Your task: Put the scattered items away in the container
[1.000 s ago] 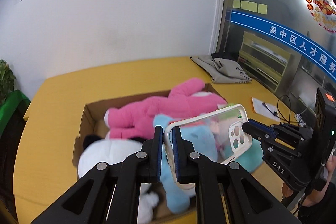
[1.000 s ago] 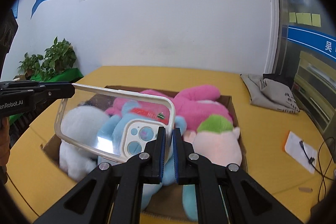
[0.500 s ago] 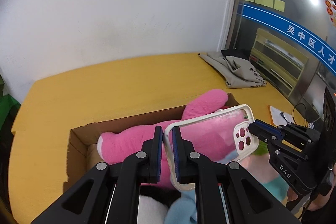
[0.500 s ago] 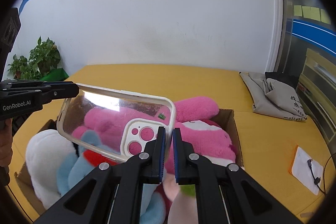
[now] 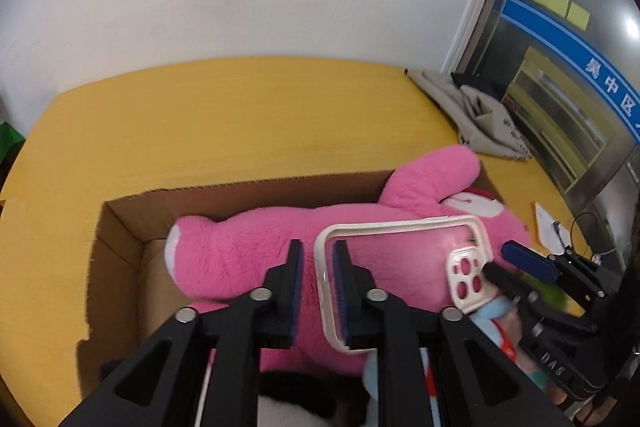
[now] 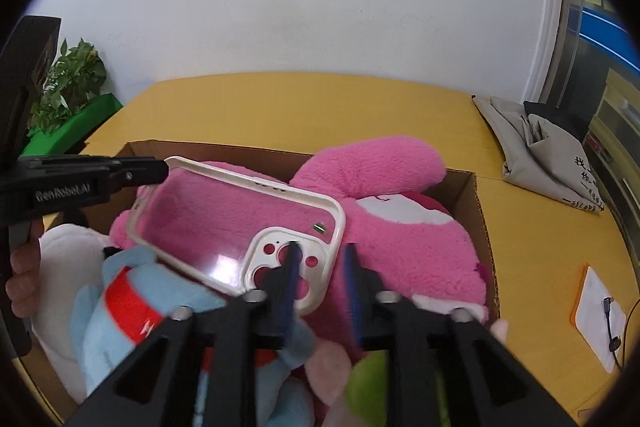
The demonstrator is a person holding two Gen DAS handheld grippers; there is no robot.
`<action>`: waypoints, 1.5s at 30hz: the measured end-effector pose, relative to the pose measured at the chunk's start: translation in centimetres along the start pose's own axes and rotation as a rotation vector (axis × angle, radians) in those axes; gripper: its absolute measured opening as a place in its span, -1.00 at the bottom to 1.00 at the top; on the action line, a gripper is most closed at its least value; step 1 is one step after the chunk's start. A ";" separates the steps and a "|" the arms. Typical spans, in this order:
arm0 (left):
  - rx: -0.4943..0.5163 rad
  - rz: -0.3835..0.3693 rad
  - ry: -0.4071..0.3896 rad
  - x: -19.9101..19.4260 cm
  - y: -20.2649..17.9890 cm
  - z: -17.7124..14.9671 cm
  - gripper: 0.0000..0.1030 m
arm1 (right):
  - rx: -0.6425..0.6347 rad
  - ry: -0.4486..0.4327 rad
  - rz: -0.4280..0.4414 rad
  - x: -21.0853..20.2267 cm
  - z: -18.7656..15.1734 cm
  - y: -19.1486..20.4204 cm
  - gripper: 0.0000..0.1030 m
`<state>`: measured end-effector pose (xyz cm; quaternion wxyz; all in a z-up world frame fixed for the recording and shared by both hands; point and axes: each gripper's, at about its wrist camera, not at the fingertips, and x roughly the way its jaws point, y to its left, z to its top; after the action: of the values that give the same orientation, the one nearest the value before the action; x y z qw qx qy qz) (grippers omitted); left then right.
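Note:
A clear phone case with a white rim (image 5: 400,251) (image 6: 224,219) lies tilted on the pink plush toy (image 5: 248,251) (image 6: 400,239) in the cardboard box (image 5: 240,187) (image 6: 480,219). My left gripper (image 5: 318,267) (image 6: 162,171) is at the case's plain end. Its jaws are opening, with the rim loose between them. My right gripper (image 6: 322,269) (image 5: 508,267) is at the camera-cutout end. Its jaws are opening too and the case corner sits by the left finger, unpressed. A blue plush (image 6: 120,307), a white plush (image 6: 60,247) and a green one (image 6: 368,387) also fill the box.
The box stands on a yellow table (image 5: 200,115) against a white wall. A grey cloth bag (image 5: 480,123) (image 6: 540,147) lies at the back right. A small packet with a cable (image 6: 596,307) is on the right, a potted plant (image 6: 68,87) off the left edge.
Both grippers carried the case forward and down over the box onto the pink plush. Their jaws, shut on the case's rim before, have now parted.

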<state>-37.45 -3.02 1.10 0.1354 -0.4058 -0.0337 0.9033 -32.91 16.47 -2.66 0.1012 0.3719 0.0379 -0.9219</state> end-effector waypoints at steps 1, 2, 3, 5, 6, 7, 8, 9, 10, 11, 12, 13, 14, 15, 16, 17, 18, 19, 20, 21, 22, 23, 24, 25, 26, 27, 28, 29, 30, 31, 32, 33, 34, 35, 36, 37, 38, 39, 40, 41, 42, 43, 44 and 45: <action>0.009 0.015 -0.025 -1.3 -0.2 -0.2 0.09 | 0.003 -0.009 0.001 -0.5 -0.1 0.0 0.17; 0.018 0.032 -0.053 -2.8 -0.5 -0.5 0.45 | 0.011 -0.023 -0.001 -1.2 -0.3 -0.2 0.43; 0.029 0.040 -0.084 -4.6 -0.7 -1.1 0.55 | 0.021 -0.044 0.003 -2.5 -0.7 -0.2 0.50; 0.052 0.041 -0.132 -7.9 -1.4 -2.6 0.68 | 0.035 -0.075 0.043 -5.1 -1.6 -0.1 0.50; 0.067 0.042 -0.147 -9.4 -1.9 -3.6 0.71 | 0.039 -0.088 0.059 -6.2 -2.0 -0.1 0.52; 0.083 0.044 -0.161 -10.9 -2.3 -4.7 0.81 | 0.040 -0.102 0.070 -7.4 -2.5 0.1 0.53; 0.097 0.049 -0.174 -12.3 -2.8 -5.9 0.92 | 0.038 -0.118 0.073 -9.0 -3.3 0.3 0.53; 0.109 0.057 -0.191 -13.7 -3.3 -7.1 0.96 | 0.036 -0.127 0.072 -10.1 -3.9 0.5 0.54; 0.118 0.063 -0.207 -15.0 -3.7 -8.4 0.99 | 0.038 -0.135 0.070 -11.2 -4.5 0.7 0.54; 0.123 0.068 -0.221 -16.2 -4.2 -9.6 0.99 | 0.044 -0.143 0.069 -12.4 -5.3 0.9 0.54; 0.123 0.070 -0.234 -17.4 -4.5 -10.9 0.99 | 0.049 -0.148 0.071 -13.6 -6.2 1.1 0.55; 0.116 0.072 -0.248 -18.6 -4.9 -12.2 0.99 | 0.051 -0.151 0.074 -14.6 -7.0 1.3 0.55; 0.104 0.071 -0.257 -19.5 -5.2 -13.2 0.99 | 0.049 -0.151 0.074 -15.7 -8.1 1.6 0.56; 0.090 0.068 -0.264 -20.3 -5.5 -14.2 0.99 | 0.046 -0.151 0.068 -16.5 -8.7 1.9 0.56; 0.077 0.067 -0.268 -20.9 -5.8 -15.2 0.99 | 0.039 -0.150 0.059 -17.2 -9.5 2.2 0.56; 0.066 0.069 -0.275 -21.6 -6.0 -16.1 0.99 | 0.026 -0.149 0.047 -18.2 -10.5 2.8 0.56; 0.055 0.071 -0.285 -22.3 -6.4 -17.0 0.99 | 0.017 -0.150 0.040 -18.8 -11.2 3.1 0.56; 0.044 0.073 -0.293 -22.8 -6.7 -17.9 0.99 | 0.009 -0.151 0.035 -19.4 -11.9 3.4 0.56; 0.036 0.076 -0.298 -23.3 -6.9 -18.7 0.99 | 0.002 -0.150 0.034 -20.0 -12.6 3.8 0.56; 0.026 0.081 -0.299 -23.8 -7.2 -19.5 0.99 | -0.003 -0.146 0.038 -20.6 -13.3 4.2 0.56; 0.010 0.083 -0.298 -24.2 -7.4 -20.3 0.99 | -0.006 -0.140 0.042 -20.9 -13.9 4.4 0.56; -0.005 0.082 -0.298 -24.5 -7.5 -21.1 0.99 | -0.009 -0.133 0.042 -21.2 -14.4 4.5 0.56; -0.022 0.080 -0.299 -24.8 -7.6 -21.9 0.99 | -0.013 -0.127 0.039 -21.5 -15.1 4.8 0.56; -0.039 0.082 -0.300 -25.1 -7.6 -22.6 0.99 | -0.017 -0.126 0.037 -21.8 -15.6 5.1 0.56; -0.052 0.088 -0.300 -25.3 -7.7 -23.3 0.99 | -0.018 -0.127 0.037 -22.1 -16.0 5.3 0.56; -0.063 0.093 -0.297 -25.4 -7.8 -23.8 0.99 | -0.015 -0.128 0.035 -22.4 -16.5 5.4 0.56; -0.067 0.098 -0.292 -25.5 -7.9 -24.2 0.99 | -0.012 -0.127 0.034 -22.6 -16.8 5.5 0.56; -0.065 0.101 -0.287 -25.5 -8.0 -24.5 0.99 | -0.008 -0.127 0.033 -22.8 -17.1 5.5 0.56; -0.061 0.106 -0.285 -25.6 -8.2 -24.7 0.99 | -0.005 -0.128 0.030 -22.9 -17.3 5.6 0.56; -0.058 0.109 -0.283 -25.7 -8.3 -25.0 0.99 | 0.000 -0.131 0.027 -23.1 -17.5 5.7 0.56; -0.055 0.110 -0.282 -25.8 -8.4 -25.1 0.99 | 0.004 -0.133 0.023 -23.3 -17.6 5.7 0.56; -0.049 0.111 -0.279 -25.8 -8.6 -25.3 0.99 | 0.008 -0.134 0.018 -23.4 -17.7 5.8 0.56; -0.045 0.114 -0.278 -25.9 -8.7 -25.4 0.99 | 0.009 -0.137 0.012 -23.6 -17.8 5.8 0.56; -0.042 0.117 -0.279 -25.9 -8.8 -25.6 0.99 | 0.008 -0.140 0.007 -23.6 -17.8 5.9 0.56; -0.041 0.120 -0.279 -26.0 -8.9 -25.7 0.99 | 0.008 -0.143 0.000 -23.7 -17.9 5.9 0.56; -0.042 0.121 -0.280 -26.0 -9.0 -25.8 0.99 | 0.008 -0.147 -0.004 -23.8 -18.0 6.0 0.56; -0.044 0.121 -0.280 -26.0 -9.1 -25.8 0.99 | 0.010 -0.148 -0.004 -23.8 -18.1 5.9 0.56; -0.045 0.120 -0.281 -26.0 -9.1 -25.9 0.99 | 0.013 -0.147 -0.002 -23.9 -18.2 5.9 0.56; -0.046 0.119 -0.281 -26.0 -9.1 -25.9 0.99 | 0.017 -0.145 -0.001 -23.8 -18.2 5.8 0.56; -0.047 0.118 -0.280 -25.9 -9.1 -25.8 0.99 | 0.022 -0.144 -0.003 -23.8 -18.2 5.8 0.56; -0.047 0.116 -0.279 -25.8 -9.1 -25.8 0.99 | 0.025 -0.143 -0.006 -23.7 -18.3 5.8 0.56; -0.045 0.116 -0.277 -25.7 -9.1 -25.7 0.99 | 0.026 -0.144 -0.007 -23.7 -18.3 5.7 0.56; -0.043 0.118 -0.275 -25.6 -9.1 -25.7 0.99 | 0.028 -0.145 -0.008 -23.6 -18.4 5.7 0.56; -0.041 0.121 -0.274 -25.5 -9.2 -25.6 0.99 | 0.033 -0.143 -0.010 -23.5 -18.4 5.6 0.56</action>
<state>-0.26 -2.40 4.01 0.0664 -0.2827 -0.0459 0.9558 -2.74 17.38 0.44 0.0931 0.3066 0.0170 -0.9471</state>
